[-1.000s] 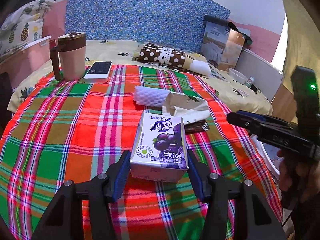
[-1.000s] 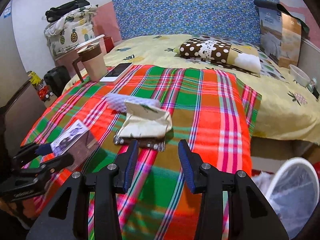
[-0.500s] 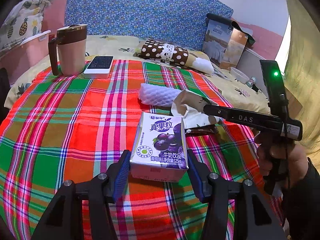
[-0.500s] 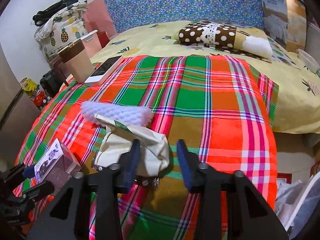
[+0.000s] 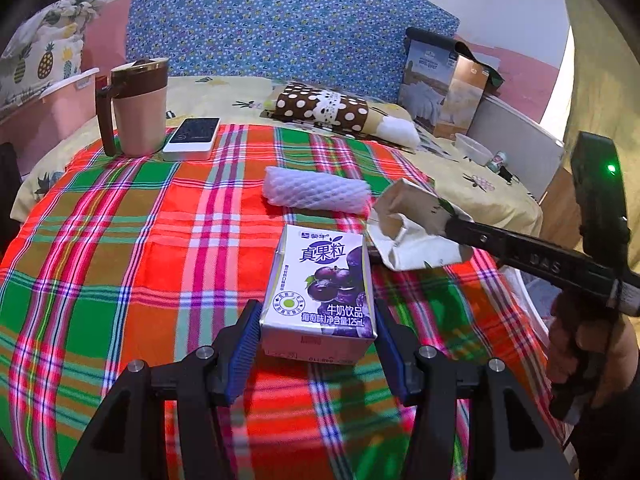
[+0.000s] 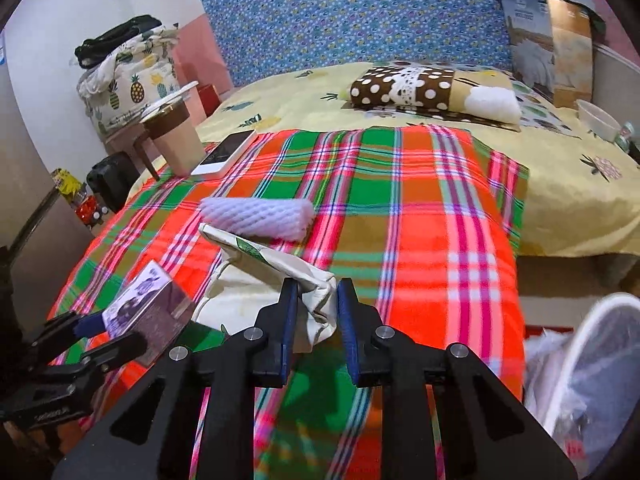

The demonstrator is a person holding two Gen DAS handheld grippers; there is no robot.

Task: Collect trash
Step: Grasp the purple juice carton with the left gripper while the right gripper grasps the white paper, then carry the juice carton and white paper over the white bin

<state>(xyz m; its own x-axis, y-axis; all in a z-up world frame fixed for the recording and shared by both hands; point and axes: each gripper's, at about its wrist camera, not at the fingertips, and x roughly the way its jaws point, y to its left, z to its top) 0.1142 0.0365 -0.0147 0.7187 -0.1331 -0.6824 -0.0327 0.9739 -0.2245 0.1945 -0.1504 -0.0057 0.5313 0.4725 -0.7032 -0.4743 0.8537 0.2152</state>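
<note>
The right gripper has just pinched the crumpled paper between its fingers and lifted it, while the left gripper stays clamped on the milk carton — both ready for binning.

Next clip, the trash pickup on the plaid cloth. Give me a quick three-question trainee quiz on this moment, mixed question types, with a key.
1. True or false: the left gripper has its jaws on either side of the purple drink carton.
2. Multiple choice: what is pinched in the right gripper? A) white foam net sleeve B) crumpled paper wrapper C) phone
3. Short answer: what stands just left of the phone in the left wrist view?

Key
1. True.
2. B, the crumpled paper wrapper; the white foam net sleeve lies untouched on the plaid cloth.
3. The lidded mug.
</note>
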